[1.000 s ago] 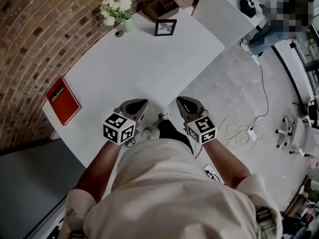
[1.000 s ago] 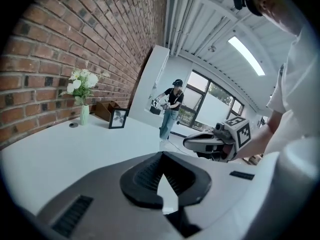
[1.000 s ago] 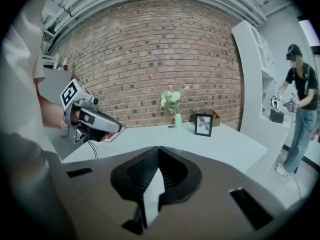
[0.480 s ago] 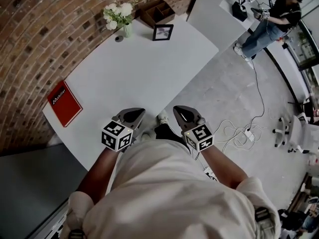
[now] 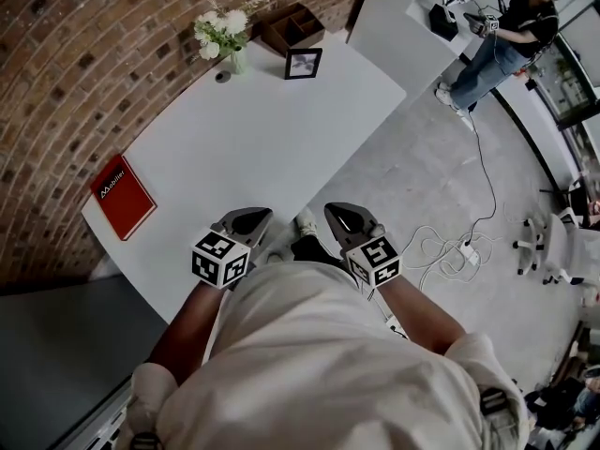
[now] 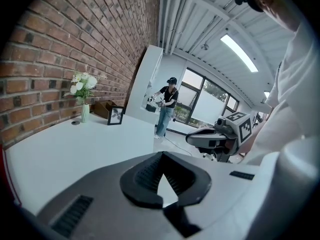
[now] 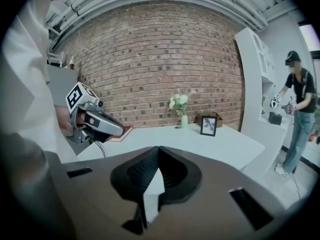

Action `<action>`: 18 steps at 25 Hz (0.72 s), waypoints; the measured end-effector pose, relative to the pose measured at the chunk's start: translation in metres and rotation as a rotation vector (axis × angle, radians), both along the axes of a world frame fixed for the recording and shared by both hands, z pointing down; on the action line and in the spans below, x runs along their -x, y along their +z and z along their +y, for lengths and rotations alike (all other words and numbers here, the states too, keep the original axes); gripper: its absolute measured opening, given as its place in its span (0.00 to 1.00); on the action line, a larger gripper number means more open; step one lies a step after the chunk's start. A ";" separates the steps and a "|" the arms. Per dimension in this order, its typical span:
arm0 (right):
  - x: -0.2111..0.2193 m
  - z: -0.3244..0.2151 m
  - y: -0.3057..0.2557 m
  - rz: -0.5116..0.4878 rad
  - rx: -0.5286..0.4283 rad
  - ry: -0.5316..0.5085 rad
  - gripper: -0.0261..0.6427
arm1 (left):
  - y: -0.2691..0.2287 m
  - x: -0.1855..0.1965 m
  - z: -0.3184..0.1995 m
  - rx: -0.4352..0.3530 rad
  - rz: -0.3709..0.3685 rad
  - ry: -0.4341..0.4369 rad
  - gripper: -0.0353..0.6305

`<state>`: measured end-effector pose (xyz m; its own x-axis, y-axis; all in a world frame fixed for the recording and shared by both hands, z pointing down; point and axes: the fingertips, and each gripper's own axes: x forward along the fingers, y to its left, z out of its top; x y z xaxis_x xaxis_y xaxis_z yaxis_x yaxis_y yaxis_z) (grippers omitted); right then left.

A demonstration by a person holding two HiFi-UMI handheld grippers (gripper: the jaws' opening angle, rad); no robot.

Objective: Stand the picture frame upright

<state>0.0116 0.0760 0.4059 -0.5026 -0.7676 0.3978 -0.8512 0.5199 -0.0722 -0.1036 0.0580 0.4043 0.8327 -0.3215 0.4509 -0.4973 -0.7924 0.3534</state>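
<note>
A small black picture frame stands upright at the far end of the white table, beside a brown wooden organiser. It also shows as the frame in the left gripper view and the frame in the right gripper view. My left gripper hovers at the table's near edge, shut and holding nothing. My right gripper sits just off the table's near corner, shut and holding nothing as well. Both are far from the frame.
A vase of white flowers and a wooden organiser stand by the frame. A red book lies at the table's left edge. A brick wall runs behind. A person stands on the floor beyond, with cables trailing.
Both grippers have drawn back slightly toward my body and stay shut. The frame has not moved on the table.
</note>
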 end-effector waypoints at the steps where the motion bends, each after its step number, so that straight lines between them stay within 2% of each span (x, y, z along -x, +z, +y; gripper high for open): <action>1: 0.000 0.000 0.000 0.000 -0.002 0.001 0.05 | 0.000 0.001 0.000 -0.001 -0.002 -0.002 0.04; 18: 0.003 0.012 0.002 0.006 -0.007 0.004 0.05 | 0.002 0.002 0.006 -0.005 0.004 -0.008 0.05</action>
<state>0.0090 0.0881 0.4084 -0.4970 -0.7725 0.3952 -0.8537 0.5169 -0.0633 -0.1055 0.0638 0.4061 0.8317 -0.3307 0.4461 -0.5025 -0.7900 0.3513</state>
